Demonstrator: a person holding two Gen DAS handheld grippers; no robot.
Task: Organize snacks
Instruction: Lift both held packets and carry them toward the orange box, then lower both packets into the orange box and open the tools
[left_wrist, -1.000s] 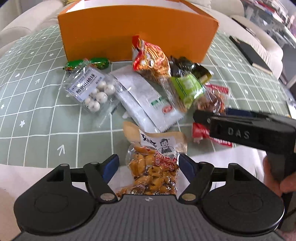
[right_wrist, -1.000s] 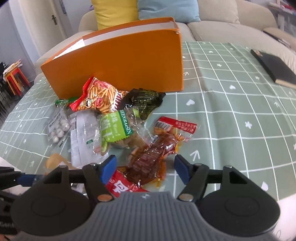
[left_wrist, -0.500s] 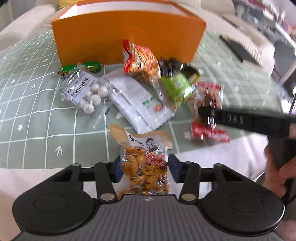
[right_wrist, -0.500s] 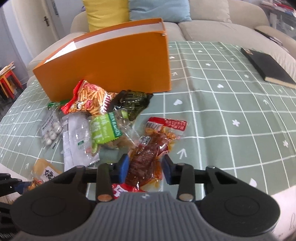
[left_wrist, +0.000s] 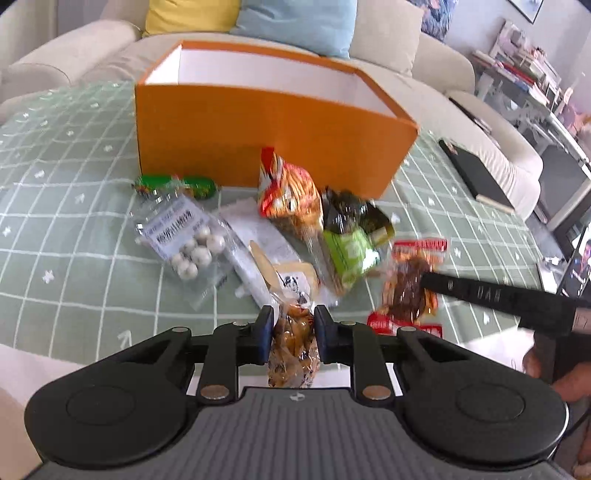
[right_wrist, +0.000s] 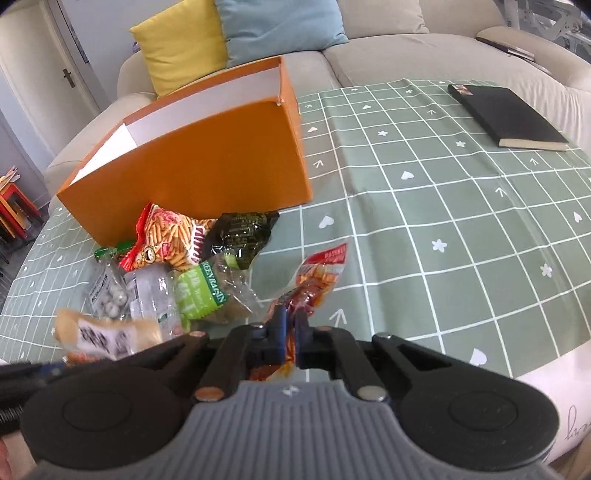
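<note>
Crinkled peanut packet (left_wrist: 293, 338) — tan top, fingers-pinched

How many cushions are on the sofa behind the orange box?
2. The yellow cushion leans on the sofa backrest behind the orange box; the blue cushion stands right beside it. Others may be out of view.

A green checked tablecloth (right_wrist: 424, 229) with white hearts, stars and arrows spreads ahead of the gripper. A black book (right_wrist: 506, 116) lies on it far ahead to the right. Beyond stands a beige sofa (right_wrist: 406, 55), with a yellow cushion (right_wrist: 181, 51) and a light blue cushion (right_wrist: 280, 26) ahead to the left
</note>
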